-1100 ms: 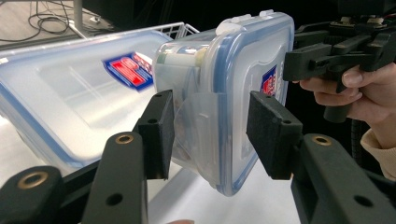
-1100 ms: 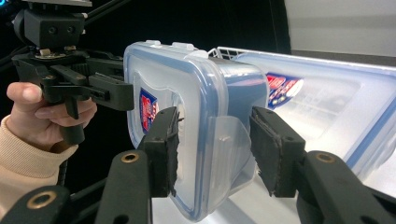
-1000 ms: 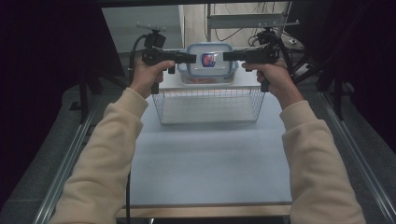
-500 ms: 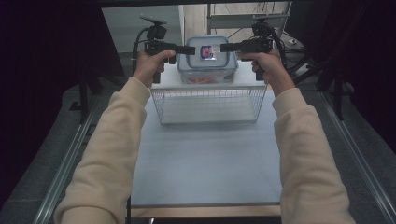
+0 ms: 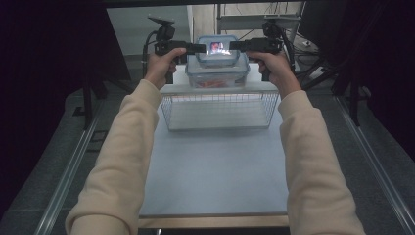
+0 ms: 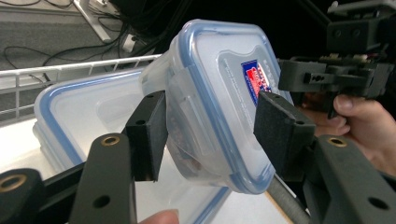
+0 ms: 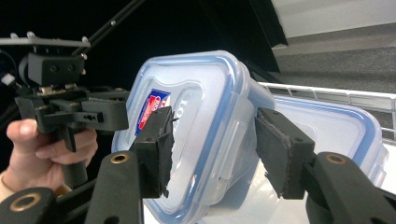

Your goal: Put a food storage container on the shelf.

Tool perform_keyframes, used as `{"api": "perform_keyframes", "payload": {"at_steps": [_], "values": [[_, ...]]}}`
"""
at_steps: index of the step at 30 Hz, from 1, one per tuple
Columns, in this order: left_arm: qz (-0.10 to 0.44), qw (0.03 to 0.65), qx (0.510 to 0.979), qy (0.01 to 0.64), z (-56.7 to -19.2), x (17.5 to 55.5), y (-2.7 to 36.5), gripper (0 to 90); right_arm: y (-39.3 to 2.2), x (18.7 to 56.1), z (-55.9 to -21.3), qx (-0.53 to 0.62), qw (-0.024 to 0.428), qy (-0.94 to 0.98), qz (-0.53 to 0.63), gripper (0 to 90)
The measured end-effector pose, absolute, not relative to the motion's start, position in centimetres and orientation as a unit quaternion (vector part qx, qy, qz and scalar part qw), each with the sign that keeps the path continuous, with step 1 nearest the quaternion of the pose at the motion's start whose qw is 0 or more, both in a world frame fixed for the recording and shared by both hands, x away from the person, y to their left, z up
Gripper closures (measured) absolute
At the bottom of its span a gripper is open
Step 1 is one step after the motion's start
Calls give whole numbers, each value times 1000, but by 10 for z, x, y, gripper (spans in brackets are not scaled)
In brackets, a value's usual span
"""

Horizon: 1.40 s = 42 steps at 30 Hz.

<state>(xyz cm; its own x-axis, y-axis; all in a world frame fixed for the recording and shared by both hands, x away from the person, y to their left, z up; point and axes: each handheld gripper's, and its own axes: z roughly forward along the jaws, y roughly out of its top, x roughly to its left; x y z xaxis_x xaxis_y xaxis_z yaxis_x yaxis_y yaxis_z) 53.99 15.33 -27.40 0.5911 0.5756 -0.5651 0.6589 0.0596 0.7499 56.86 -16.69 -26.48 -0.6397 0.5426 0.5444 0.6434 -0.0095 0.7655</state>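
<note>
Left gripper [image 6: 210, 135]: we see its jaws spread about as wide as the small box's end, one pad [image 6: 148, 135] against the side clip, the other on the lid face; we read this as gripping the box.
Right gripper [image 7: 215, 154]: we see the same at the opposite end, jaws parted to the box's depth, one pad [image 7: 156, 149] on the lid by the label, the other on the wall.
Small box [image 5: 217, 49]: we find it held in the air between the two grippers, above the far edge of the table [image 5: 215, 171]. It is clear plastic with a blue-rimmed lid, clipped shut, tilted so the lid faces the high view.
Its contents: we cannot tell.
Large box [image 5: 218, 76]: it sits on the table just below the small one, lid on; something reddish shows through its wall.
Wire basket [image 5: 219, 110]: it stands nearer us than the large box.
Hands: our left hand [image 5: 161, 66] and right hand [image 5: 274, 63] each wrap a gripper handle.
</note>
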Motion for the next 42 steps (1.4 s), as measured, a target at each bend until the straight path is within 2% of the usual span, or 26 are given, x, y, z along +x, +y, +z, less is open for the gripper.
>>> {"api": "perform_keyframes", "payload": {"at_steps": [3,5,6,8,14,21,27,31,33,39,42], "values": [[-39,569,686,452,-277,543,152,422,-168,572,-267,-432,43,-693,-575,457],[-42,570,685,451,-279,544,152,406,-168,573,-269,-438,36,-698,-565,417],[-40,572,683,452,-279,545,152,402,-169,574,-270,-442,45,-693,-567,420],[-38,573,681,455,-280,545,152,392,-170,573,-271,-447,37,-686,-574,434],[-25,571,680,460,-279,544,151,350,-169,571,-271,-453,23,-684,-572,397],[6,581,673,458,-273,529,163,344,-184,558,-264,-446,-10,-683,-578,423],[35,577,683,446,-274,504,168,465,-196,543,-261,-435,-29,-697,-570,462],[45,563,694,447,-277,489,170,605,-199,533,-265,-434,-44,-708,-556,515],[43,555,703,443,-280,484,171,676,-200,527,-268,-429,-54,-717,-547,586],[41,532,721,442,-291,470,174,803,-198,513,-276,-408,-59,-742,-528,794],[34,533,724,437,-295,468,176,847,-193,508,-278,-394,-53,-753,-525,845]]}}
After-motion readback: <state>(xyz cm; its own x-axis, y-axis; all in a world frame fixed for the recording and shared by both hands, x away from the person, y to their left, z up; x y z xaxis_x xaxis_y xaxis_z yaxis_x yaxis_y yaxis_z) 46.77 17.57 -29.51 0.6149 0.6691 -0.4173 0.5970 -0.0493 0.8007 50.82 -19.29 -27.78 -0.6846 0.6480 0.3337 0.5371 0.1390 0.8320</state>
